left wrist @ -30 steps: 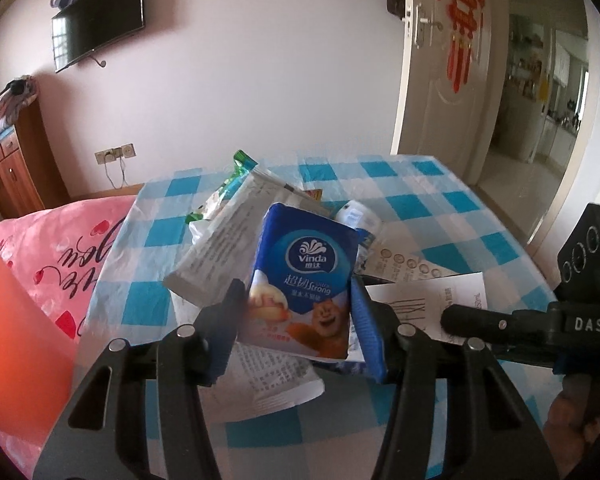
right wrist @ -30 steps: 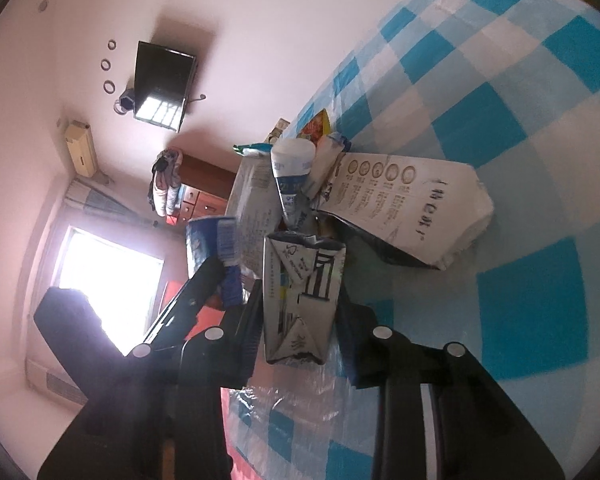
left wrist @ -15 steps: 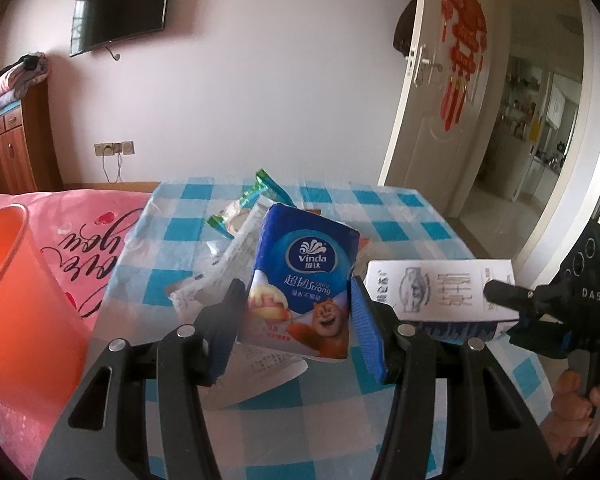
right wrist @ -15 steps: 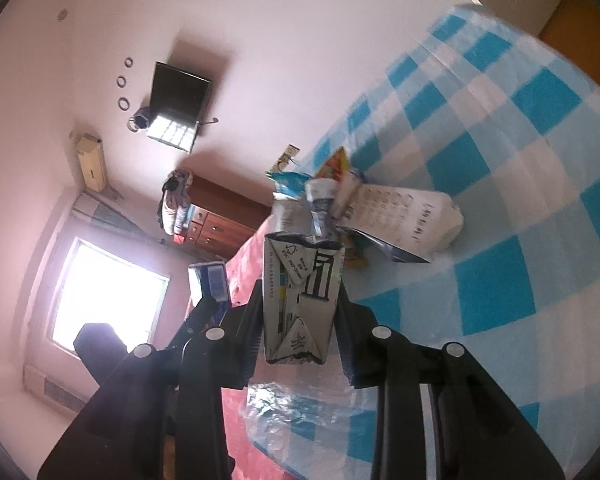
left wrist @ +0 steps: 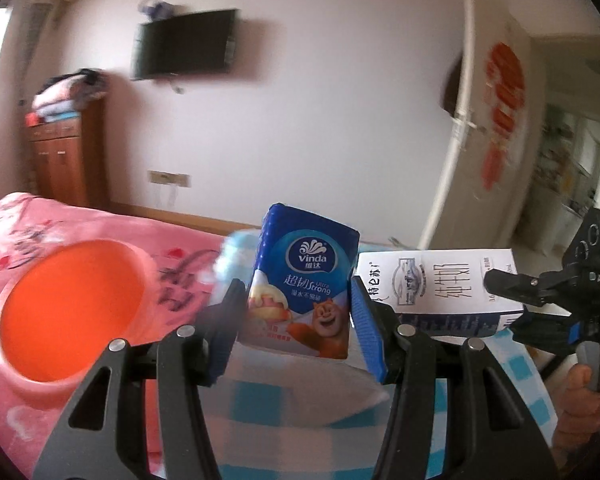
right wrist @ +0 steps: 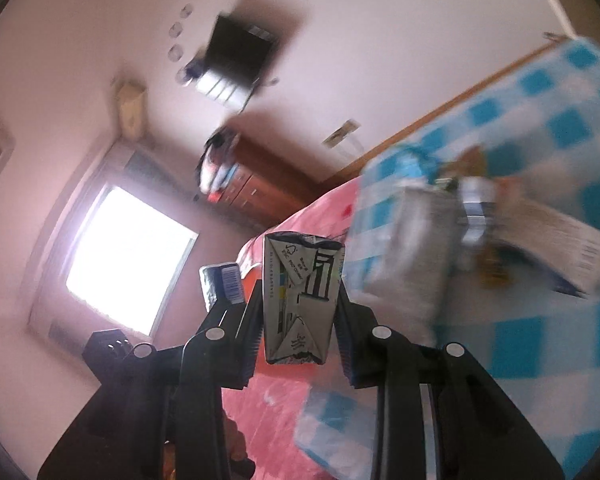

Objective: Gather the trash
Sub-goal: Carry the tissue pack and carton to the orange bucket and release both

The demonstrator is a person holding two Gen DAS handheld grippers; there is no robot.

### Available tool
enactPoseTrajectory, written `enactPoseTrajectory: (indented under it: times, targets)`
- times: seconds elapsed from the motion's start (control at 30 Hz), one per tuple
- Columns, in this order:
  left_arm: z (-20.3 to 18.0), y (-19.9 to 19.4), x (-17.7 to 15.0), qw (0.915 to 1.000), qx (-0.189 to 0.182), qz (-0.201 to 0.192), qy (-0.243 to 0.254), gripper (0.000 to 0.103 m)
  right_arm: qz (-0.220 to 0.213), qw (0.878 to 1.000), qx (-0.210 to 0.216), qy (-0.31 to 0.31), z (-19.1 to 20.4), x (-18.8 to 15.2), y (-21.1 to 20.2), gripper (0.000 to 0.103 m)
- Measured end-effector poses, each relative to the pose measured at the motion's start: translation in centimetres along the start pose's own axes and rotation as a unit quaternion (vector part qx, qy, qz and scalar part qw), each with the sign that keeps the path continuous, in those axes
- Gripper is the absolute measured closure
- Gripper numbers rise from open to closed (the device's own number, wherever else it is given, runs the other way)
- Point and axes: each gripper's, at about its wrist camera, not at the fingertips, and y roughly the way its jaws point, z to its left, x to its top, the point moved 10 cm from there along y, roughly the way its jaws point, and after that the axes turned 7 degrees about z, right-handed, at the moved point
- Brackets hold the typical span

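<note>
My left gripper [left wrist: 298,320] is shut on a blue Vinda tissue pack [left wrist: 304,280] and holds it in the air, right of an orange bin [left wrist: 68,312] whose opening faces up. My right gripper [right wrist: 298,312] is shut on a white milk carton [right wrist: 300,296], seen end-on. The carton also shows in the left wrist view [left wrist: 436,284], held sideways to the right of the tissue pack. The tissue pack also shows in the right wrist view [right wrist: 222,284], left of the carton.
More trash lies blurred on the blue-checked table [right wrist: 540,312]: a grey wrapper [right wrist: 408,248], a small bottle [right wrist: 476,208] and a white carton [right wrist: 560,244]. A pink bedcover [left wrist: 100,232] lies under the bin. A wooden cabinet [left wrist: 68,160] and a TV [left wrist: 184,44] are behind.
Both grippers have swung left, away from the table and toward the orange bin, each still holding its item. The bin is now much larger and closer in the left wrist view.
</note>
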Motion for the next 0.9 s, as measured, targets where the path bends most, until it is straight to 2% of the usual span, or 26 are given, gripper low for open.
enactPoseTrajectory:
  times: [0.17,0.37,0.57,0.67,0.7,0.73,0.83,0.9]
  targets:
    - [7.1,-1.6,0.9,0.9967,0.066,-0.014,-0.046,0.049,0.047,0.997,0.029,-0.052,6.2,0.6,6.5,0.069]
    - [13.9,-2.2,1.0,0.988,0.125,-0.014,-0.089,0.049,0.093,0.99,0.039,-0.094,11.1,0.2,13.6,0.069]
    - [18.4,-1.6,-0.2,0.9799,0.159,0.0,-0.121,0.048,0.134,0.985,0.023,-0.109,12.3,-1.0,19.5,0.068]
    - [20.2,-1.2,-1.2,0.9748,0.177,0.007,-0.136,0.036,0.152,0.982,0.014,-0.112,12.3,-1.9,21.7,0.067]
    - [20.6,-1.1,-1.5,0.9737,0.178,0.009,-0.141,0.03,0.155,0.981,0.009,-0.114,12.3,-2.2,22.2,0.064]
    - [20.9,-1.1,-1.7,0.9731,0.178,0.009,-0.146,0.024,0.157,0.981,0.002,-0.116,12.1,-2.5,22.6,0.055]
    - [21.6,-1.4,-2.2,0.9712,0.188,0.007,-0.147,0.018,0.143,0.983,-0.009,-0.116,11.4,-2.6,22.3,0.029]
    - [21.9,-1.8,-2.4,0.9708,0.193,0.002,-0.143,0.016,0.127,0.984,-0.018,-0.122,11.3,-2.1,21.6,0.028]
